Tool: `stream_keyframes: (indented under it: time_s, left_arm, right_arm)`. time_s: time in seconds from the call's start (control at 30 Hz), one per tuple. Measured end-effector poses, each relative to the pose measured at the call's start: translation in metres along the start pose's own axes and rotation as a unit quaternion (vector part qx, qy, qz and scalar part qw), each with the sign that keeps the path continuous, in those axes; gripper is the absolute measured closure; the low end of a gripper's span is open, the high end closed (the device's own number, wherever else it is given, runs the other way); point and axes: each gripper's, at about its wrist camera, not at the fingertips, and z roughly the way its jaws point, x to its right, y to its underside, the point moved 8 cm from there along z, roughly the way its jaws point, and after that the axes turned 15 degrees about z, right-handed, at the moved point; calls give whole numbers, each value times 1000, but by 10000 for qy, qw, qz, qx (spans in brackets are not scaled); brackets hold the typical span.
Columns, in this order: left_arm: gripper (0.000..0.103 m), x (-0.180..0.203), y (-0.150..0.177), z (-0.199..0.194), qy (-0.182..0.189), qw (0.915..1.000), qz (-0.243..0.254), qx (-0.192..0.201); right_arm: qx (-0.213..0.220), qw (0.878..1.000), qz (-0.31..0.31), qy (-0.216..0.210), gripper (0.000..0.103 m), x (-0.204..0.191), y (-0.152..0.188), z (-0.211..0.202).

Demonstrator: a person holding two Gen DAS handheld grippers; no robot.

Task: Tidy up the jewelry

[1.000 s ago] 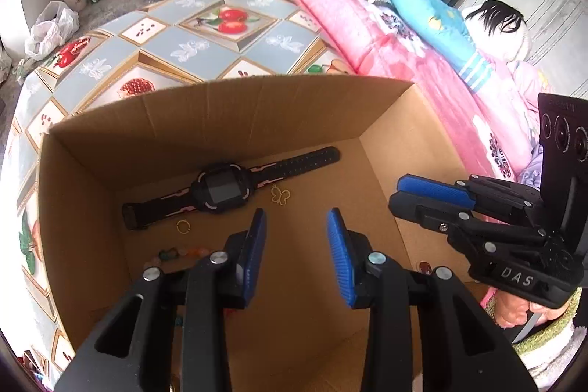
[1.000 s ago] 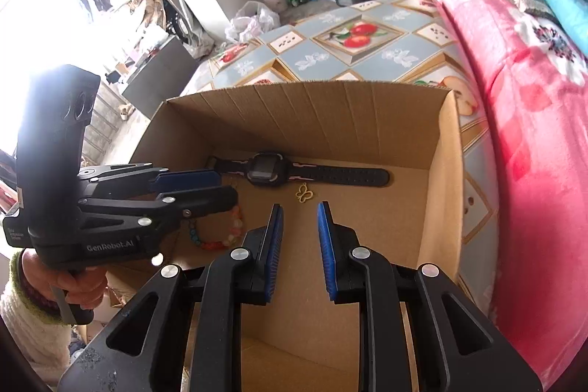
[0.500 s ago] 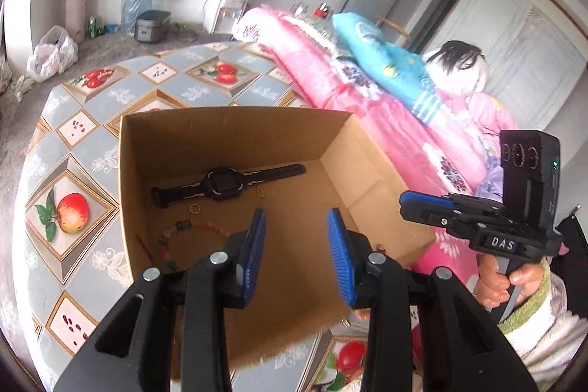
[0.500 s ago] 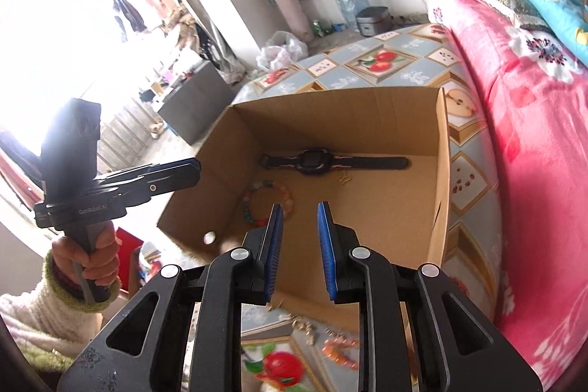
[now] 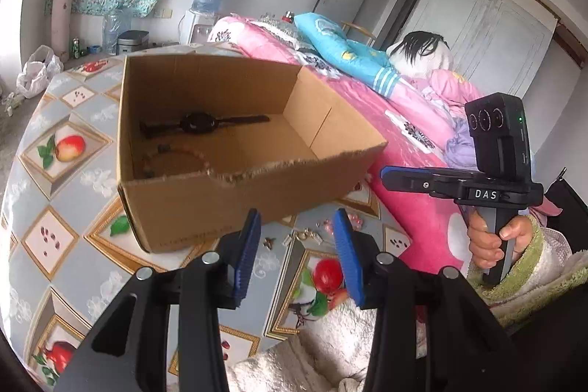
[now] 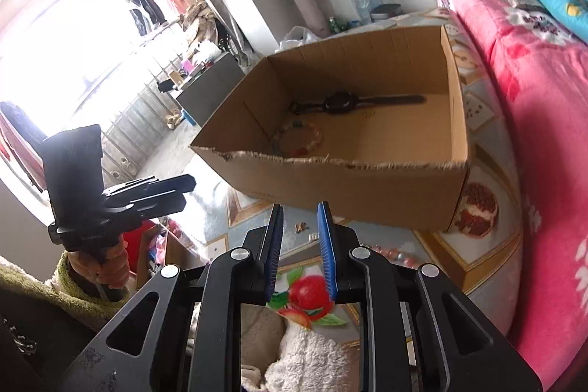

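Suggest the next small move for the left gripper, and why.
Probably lower the left gripper onto the small trinkets lying on the tablecloth just ahead of its fingertips. Its jaws have just been opening with nothing between them, and the watch and bead bracelet already lie in the cardboard box.

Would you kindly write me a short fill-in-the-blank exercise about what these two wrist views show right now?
1. The black watch lies inside the ____ box.
2. The bead bracelet lies inside the box, nearer the torn front edge than the ____.
3. Small loose jewelry pieces lie on the tablecloth, ____ the box.
4. Between the pads of the left gripper there is ____.

Missing words: cardboard; watch; outside; nothing
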Motion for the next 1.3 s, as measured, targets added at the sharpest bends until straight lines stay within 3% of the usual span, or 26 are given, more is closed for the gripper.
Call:
stream_keyframes:
  time_s: [0.23, 0.43, 0.73, 0.97, 1.1, 1.3]
  left_arm:
    - [63, 7, 36, 45, -479, 9979, 187, -399]
    - [65, 11, 44, 80, -1066, 9866, 1078, -605]
    - [80, 5, 47, 123, -1206, 9756, 1544, -992]
    - [85, 7, 46, 134, -1121, 9751, 1602, -1049]
    - [96, 9, 44, 137, -1074, 9743, 1687, -1038]
    - [97, 7, 46, 134, -998, 9783, 1521, -993]
  right_arm:
    - [-428, 9986, 164, 263, 83, 10, 39, 46]
    - [-612, 9974, 167, 354, 83, 13, 49, 65]
    - [-620, 9976, 154, 283, 83, 8, 47, 64]
    - [-614, 9975, 216, 278, 83, 8, 45, 75]
    - [-603, 9975, 242, 265, 83, 10, 44, 76]
    - [-572, 9978, 232, 243, 83, 16, 44, 71]
